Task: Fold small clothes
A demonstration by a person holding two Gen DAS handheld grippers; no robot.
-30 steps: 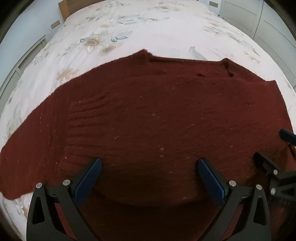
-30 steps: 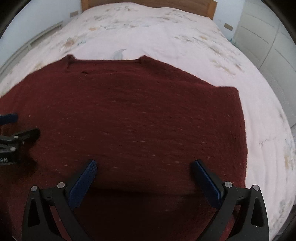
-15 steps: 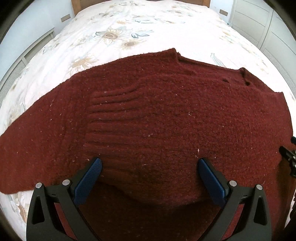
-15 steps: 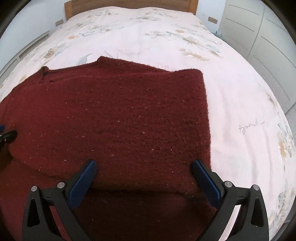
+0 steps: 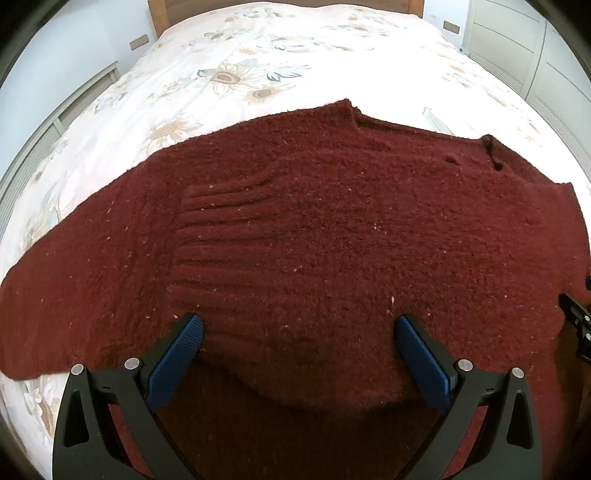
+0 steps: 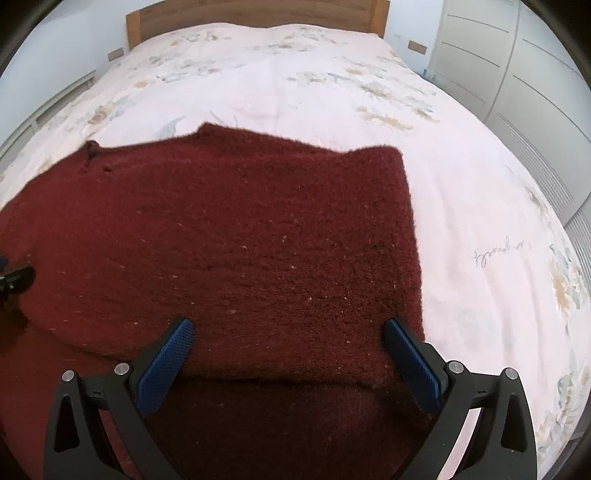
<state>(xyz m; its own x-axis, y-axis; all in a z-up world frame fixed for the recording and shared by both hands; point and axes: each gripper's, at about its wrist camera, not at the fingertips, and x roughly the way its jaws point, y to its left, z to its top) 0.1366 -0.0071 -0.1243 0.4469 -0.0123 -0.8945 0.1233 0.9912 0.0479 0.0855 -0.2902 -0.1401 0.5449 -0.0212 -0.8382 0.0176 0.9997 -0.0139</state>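
A dark red knitted sweater [image 5: 314,240] lies on the bed, its bottom part folded up over the body. Its left sleeve stretches out to the left. It also shows in the right wrist view [image 6: 258,240], with a straight folded right side. My left gripper [image 5: 299,332] is open and empty, just above the folded edge near me. My right gripper [image 6: 288,332] is open and empty, over the folded edge near the sweater's right side. Each gripper's tip shows at the edge of the other's view.
The bed [image 6: 295,81] has a white floral cover and a wooden headboard [image 6: 255,14]. White wardrobe doors [image 6: 517,66] stand to the right. A low white unit [image 5: 74,99] runs along the left wall.
Both grippers have drawn back and lifted away from the sweater. More of the bed and the sweater's outline now shows. The sweater lies still.
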